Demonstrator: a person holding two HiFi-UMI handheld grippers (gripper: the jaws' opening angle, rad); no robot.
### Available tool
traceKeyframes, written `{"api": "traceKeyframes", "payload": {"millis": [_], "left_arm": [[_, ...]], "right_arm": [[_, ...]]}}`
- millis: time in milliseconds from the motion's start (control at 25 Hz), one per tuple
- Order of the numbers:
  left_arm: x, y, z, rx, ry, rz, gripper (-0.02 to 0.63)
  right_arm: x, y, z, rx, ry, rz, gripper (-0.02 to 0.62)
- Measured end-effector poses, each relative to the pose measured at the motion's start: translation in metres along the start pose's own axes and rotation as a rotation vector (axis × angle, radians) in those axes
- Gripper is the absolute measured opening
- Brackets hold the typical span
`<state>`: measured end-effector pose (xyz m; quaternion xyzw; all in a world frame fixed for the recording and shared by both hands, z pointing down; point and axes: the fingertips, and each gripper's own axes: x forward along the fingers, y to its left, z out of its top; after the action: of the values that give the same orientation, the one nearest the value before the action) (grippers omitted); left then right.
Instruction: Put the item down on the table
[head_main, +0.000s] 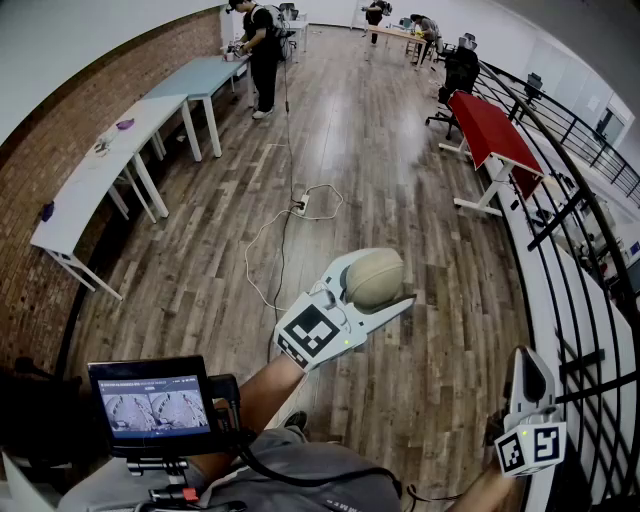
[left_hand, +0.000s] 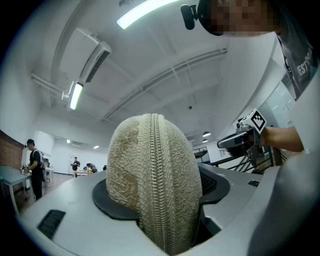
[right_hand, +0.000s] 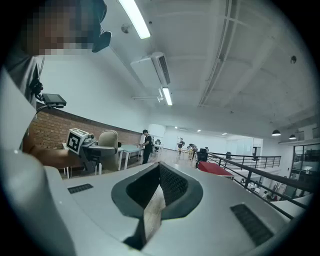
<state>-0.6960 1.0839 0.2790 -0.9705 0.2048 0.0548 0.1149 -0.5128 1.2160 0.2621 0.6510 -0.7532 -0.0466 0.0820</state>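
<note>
A beige, rounded zippered pouch (head_main: 372, 280) is clamped between the jaws of my left gripper (head_main: 400, 278), held in the air high above the wooden floor. In the left gripper view the pouch (left_hand: 155, 180) fills the gap between the pads, zipper facing the camera. My right gripper (head_main: 528, 368) hangs low at the right by the railing, its jaws together with nothing between them. In the right gripper view the black pads (right_hand: 172, 187) meet at a point, and the left gripper (right_hand: 95, 145) with the pouch (right_hand: 108, 141) shows off to the left.
White tables (head_main: 100, 170) line the brick wall at the left. A red table (head_main: 490, 125) and a black railing (head_main: 560, 200) run along the right. A cable with a power strip (head_main: 300, 206) lies on the floor. A person (head_main: 262, 50) stands far back. A small monitor (head_main: 150, 405) sits at my chest.
</note>
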Motion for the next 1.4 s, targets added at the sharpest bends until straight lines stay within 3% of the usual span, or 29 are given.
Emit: {"api": "traceKeyframes", "payload": {"millis": [480, 1040, 1400], "left_arm": [[0.008, 0.036, -0.018, -0.017, 0.017, -0.002, 0.321], [0.029, 0.072, -0.051, -0.079, -0.002, -0.030, 0.321], [0.089, 0.102, -0.075, -0.121, 0.018, -0.015, 0.321]], "right_arm": [[0.044, 0.008, 0.000, 0.015, 0.024, 0.014, 0.006], [0.117, 0.027, 0.002, -0.064, 0.072, -0.007, 0.006], [0.175, -0.018, -0.006, -0.071, 0.105, 0.035, 0.006]]}}
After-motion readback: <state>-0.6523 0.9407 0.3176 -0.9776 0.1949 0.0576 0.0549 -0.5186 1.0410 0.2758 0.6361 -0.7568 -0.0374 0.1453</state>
